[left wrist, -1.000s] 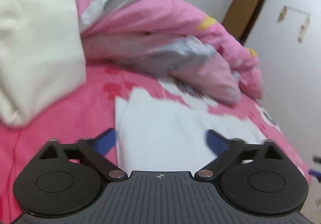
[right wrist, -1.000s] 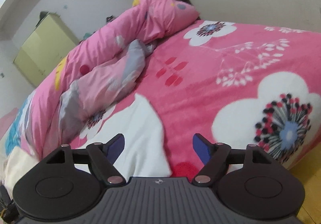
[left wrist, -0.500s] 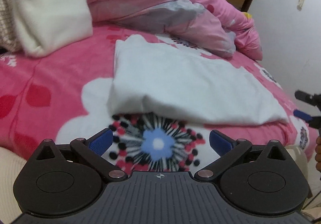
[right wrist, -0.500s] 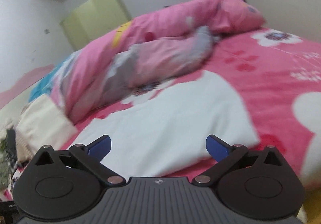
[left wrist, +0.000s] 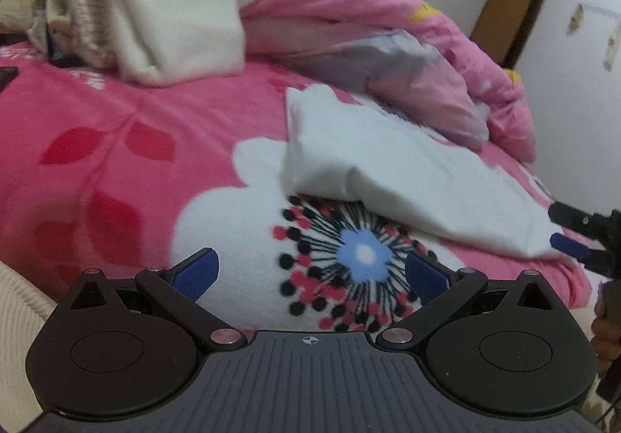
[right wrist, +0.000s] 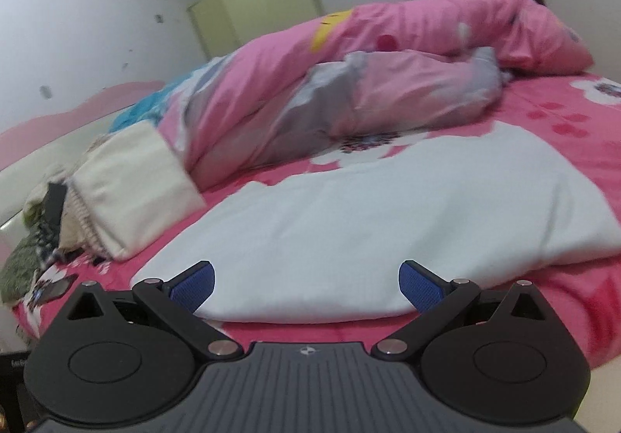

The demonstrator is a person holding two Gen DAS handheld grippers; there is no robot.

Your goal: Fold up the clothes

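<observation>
Before both wide-apart tools, left (left wrist: 312, 272) and right (right wrist: 306, 283), white garment's (right wrist: 388, 215) near edge lies free.

white garment (right wrist: 388, 223), pink flowered blanket (left wrist: 116, 146), pink-grey quilt (right wrist: 310, 91), cream cloth (left wrist: 174, 2)

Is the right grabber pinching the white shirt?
No, the right gripper is wide open, its blue pads apart with nothing pressed between them, and the white garment lies flat on the pink floral blanket.
</observation>
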